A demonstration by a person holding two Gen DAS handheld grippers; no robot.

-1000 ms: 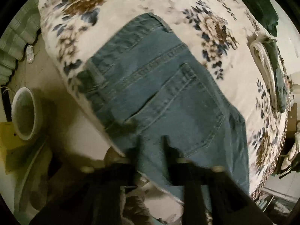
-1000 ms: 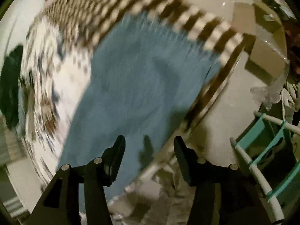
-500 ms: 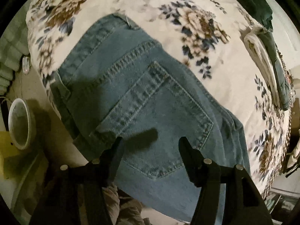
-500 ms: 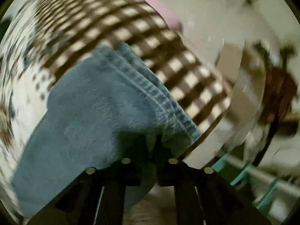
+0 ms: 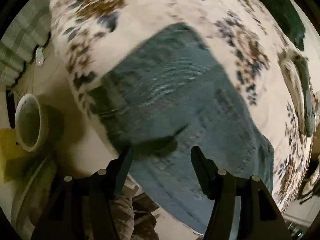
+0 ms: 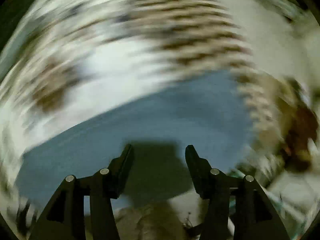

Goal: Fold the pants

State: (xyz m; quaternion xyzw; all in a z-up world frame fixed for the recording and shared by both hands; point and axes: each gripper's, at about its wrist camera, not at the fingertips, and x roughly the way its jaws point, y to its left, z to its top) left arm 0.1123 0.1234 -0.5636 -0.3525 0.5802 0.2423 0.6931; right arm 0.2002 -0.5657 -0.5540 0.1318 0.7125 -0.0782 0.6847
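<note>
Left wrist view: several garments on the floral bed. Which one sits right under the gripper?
The blue jeans, folded at the bed's near edge, beneath the open left gripper. The dark green garment lies at the far corner.

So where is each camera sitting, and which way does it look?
Left wrist: on the left gripper, looking down at folded blue denim pants on a floral bedspread; open jaws show.
Right wrist: on the right gripper, looking down, blurred, at the pants; open jaws show.
Shared: the pants and bedspread.
</note>
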